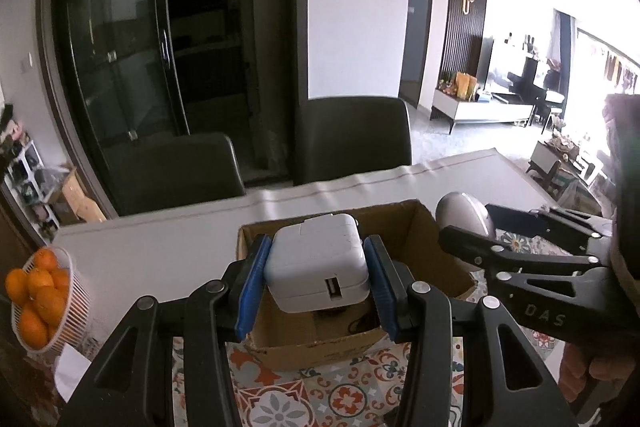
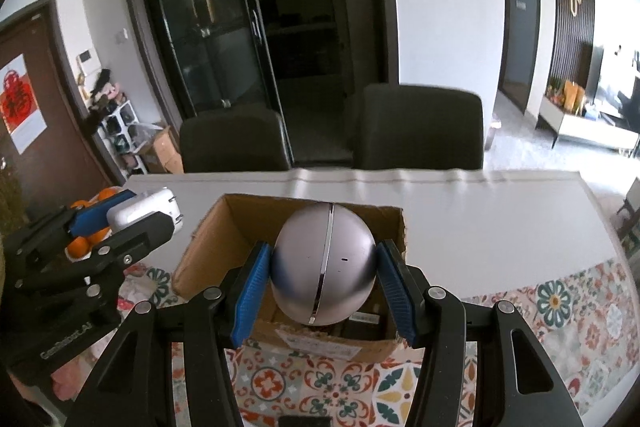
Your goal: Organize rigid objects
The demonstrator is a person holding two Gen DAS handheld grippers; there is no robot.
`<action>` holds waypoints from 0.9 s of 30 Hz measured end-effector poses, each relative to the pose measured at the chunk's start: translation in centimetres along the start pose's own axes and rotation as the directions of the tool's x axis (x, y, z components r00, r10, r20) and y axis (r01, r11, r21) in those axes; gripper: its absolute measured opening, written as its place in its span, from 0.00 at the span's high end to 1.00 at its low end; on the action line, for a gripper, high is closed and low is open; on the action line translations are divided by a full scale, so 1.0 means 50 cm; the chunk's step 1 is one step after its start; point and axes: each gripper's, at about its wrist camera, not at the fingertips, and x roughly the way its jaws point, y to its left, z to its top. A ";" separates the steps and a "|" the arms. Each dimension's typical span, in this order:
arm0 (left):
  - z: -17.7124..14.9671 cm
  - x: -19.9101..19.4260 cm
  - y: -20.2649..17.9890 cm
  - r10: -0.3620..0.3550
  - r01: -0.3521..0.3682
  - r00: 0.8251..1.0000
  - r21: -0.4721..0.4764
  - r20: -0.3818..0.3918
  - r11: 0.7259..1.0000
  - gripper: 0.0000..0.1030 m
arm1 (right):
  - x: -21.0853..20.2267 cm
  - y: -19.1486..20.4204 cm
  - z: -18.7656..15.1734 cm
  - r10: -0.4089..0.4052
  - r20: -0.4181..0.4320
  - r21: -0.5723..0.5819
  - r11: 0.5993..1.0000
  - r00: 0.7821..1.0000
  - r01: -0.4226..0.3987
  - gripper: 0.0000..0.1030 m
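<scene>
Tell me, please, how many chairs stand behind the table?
2: one chair on the left and another chair on the right, both at the table's far edge. Others may be out of view.

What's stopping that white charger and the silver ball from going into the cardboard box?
Nothing visible. The charger and ball are each gripped above the open box, whose top is uncovered; some dark items already lie at its bottom.

A basket of oranges (image 1: 38,297) stood on the table (image 1: 168,247); two dark chairs (image 2: 420,127) stood behind it.
</scene>
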 end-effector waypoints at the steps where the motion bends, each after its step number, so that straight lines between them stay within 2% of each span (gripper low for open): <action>1: 0.001 0.014 0.002 0.002 -0.002 1.000 -0.009 -0.020 1.000 0.54 | 0.014 -0.005 0.002 0.001 -0.021 0.006 1.000 1.000 -0.001 0.47; 12: -0.031 0.122 0.024 0.008 -0.021 0.984 -0.068 -0.180 0.997 0.54 | 0.127 -0.036 0.001 -0.026 -0.156 0.005 1.000 0.987 0.028 0.47; 17: -0.046 0.147 0.027 0.016 -0.032 0.975 -0.068 -0.220 0.997 0.54 | 0.167 -0.045 -0.017 -0.028 -0.226 0.002 1.000 0.974 0.029 0.47; 22: -0.056 0.158 0.028 0.024 -0.042 0.969 -0.066 -0.246 0.997 0.54 | 0.179 -0.052 -0.031 -0.016 -0.247 0.020 1.000 0.969 0.021 0.47; 26: -0.054 0.153 0.028 0.054 -0.070 0.972 -0.065 -0.228 0.995 0.51 | 0.184 -0.058 -0.041 -0.022 -0.269 0.029 0.999 0.963 0.031 0.46; 27: -0.052 0.151 0.027 0.058 -0.074 0.971 -0.062 -0.230 0.995 0.49 | 0.185 -0.058 -0.042 -0.022 -0.273 0.035 0.999 0.962 0.032 0.42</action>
